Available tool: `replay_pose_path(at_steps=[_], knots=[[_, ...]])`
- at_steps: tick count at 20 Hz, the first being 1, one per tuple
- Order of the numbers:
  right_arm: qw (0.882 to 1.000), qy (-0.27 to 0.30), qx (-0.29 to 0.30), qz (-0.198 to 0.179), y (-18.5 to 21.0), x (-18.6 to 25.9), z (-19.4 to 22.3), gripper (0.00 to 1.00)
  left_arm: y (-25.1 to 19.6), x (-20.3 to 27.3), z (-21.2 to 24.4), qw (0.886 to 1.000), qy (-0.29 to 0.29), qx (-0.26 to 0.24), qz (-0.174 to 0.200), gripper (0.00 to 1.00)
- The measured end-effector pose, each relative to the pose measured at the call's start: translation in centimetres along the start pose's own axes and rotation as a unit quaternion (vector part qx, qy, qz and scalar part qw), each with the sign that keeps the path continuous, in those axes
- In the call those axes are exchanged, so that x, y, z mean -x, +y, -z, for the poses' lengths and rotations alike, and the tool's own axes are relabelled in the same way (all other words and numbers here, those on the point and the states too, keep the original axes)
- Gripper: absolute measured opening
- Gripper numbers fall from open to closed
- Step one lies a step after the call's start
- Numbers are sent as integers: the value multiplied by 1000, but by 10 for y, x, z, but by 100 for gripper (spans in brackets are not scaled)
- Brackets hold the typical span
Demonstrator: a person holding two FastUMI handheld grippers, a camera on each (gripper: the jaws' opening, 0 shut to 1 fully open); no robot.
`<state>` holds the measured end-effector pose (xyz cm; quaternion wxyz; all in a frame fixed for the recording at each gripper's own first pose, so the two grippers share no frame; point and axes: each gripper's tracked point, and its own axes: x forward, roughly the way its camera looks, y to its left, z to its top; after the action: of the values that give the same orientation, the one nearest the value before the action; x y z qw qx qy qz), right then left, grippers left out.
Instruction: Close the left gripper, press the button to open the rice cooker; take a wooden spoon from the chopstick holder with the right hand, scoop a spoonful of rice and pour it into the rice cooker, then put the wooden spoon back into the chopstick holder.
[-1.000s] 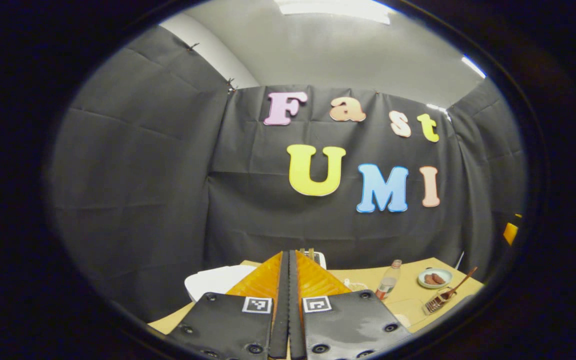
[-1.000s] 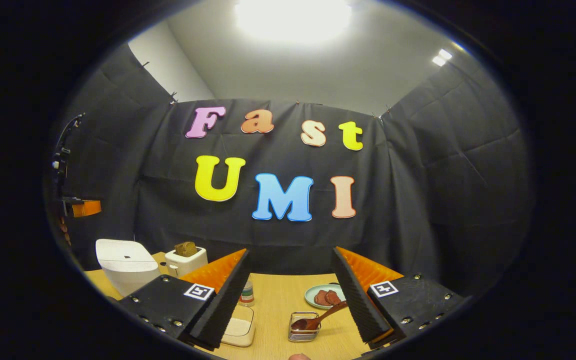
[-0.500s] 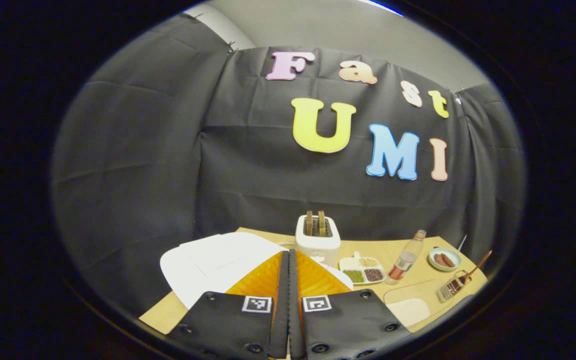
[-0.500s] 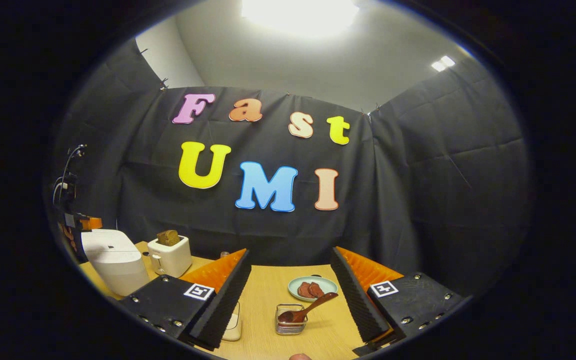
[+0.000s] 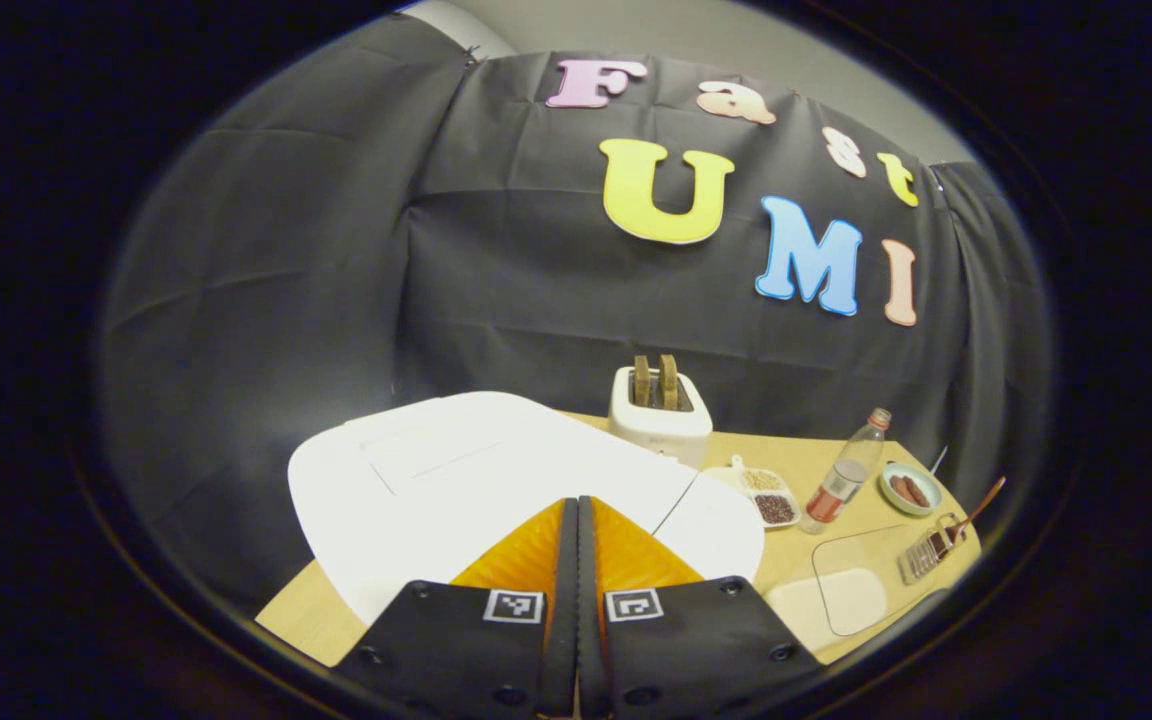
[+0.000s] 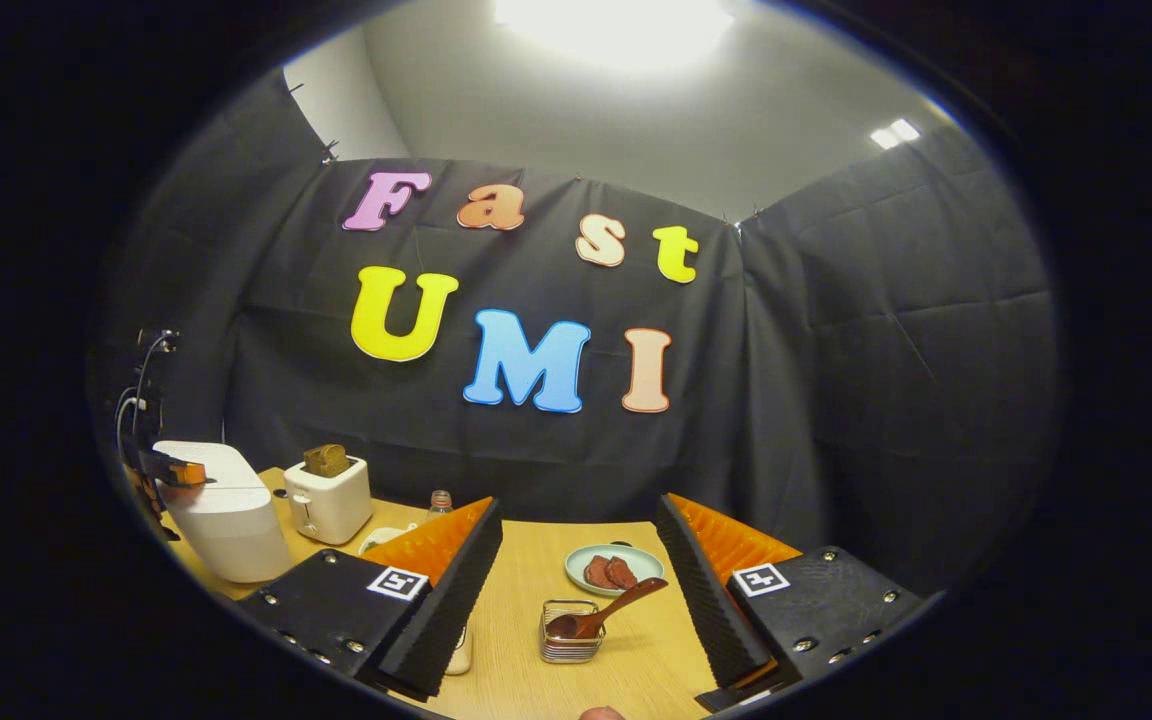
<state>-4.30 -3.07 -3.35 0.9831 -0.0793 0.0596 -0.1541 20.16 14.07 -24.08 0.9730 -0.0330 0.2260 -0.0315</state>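
Wooden worktop (image 6: 546,575). On it, white rice cooker (image 5: 456,490); white toaster (image 5: 660,420) just behind; divided dish (image 5: 766,495), bottle (image 5: 841,483), plate (image 5: 908,488), rice container (image 5: 851,595) and chopstick holder (image 6: 570,633) with wooden spoon (image 6: 608,612) lay farther right.

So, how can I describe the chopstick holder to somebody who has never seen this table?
On the wooden table, in the right gripper view, look in front of the pale green plate of reddish slices. The chopstick holder is the small metal wire basket standing there. It alone is open wirework, and a brown wooden spoon leans out of it, handle up and to the right.
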Motion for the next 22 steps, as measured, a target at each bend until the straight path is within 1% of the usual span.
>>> replay_pose_path(at_steps=[4, 6, 10, 11, 13, 16, 17, 18, 20, 22], knots=[[1000, -3, -3, -5, -2, -2, -1, 95, -6, 4, 5, 1000, 9, 21, 2, 9], [1000, -7, -6, -8, -2, -2, -4, 95, -5, 10, -6, 1000, -9, 12, -8, 9], [1000, -15, -3, -11, -12, -5, -5, 95, 3, 27, -57, 997, -69, -1, -40, 9], [1000, -16, -6, -12, -14, -6, -5, 95, 5, 34, -71, 995, -84, -3, -49, 11], [1000, -14, -15, -16, -19, -9, -2, 95, 5, 52, -99, 992, -114, -4, -61, 9], [999, -17, -26, -13, -34, -18, -1, 95, -9, 87, -127, 987, -151, 7, -53, 7], [999, -15, -30, -12, -39, -23, 2, 95, -12, 96, -134, 985, -160, 4, -56, 9], [999, -12, -36, -12, -42, -27, 4, 95, -14, 107, -136, 984, -168, 4, -59, 12], [999, -9, -44, -11, -51, -37, 9, 95, -26, 133, -143, 982, -177, 9, -63, 60], [999, -6, -49, -8, -60, -49, 15, 95, -40, 147, -148, 981, -187, 9, -60, 84]])
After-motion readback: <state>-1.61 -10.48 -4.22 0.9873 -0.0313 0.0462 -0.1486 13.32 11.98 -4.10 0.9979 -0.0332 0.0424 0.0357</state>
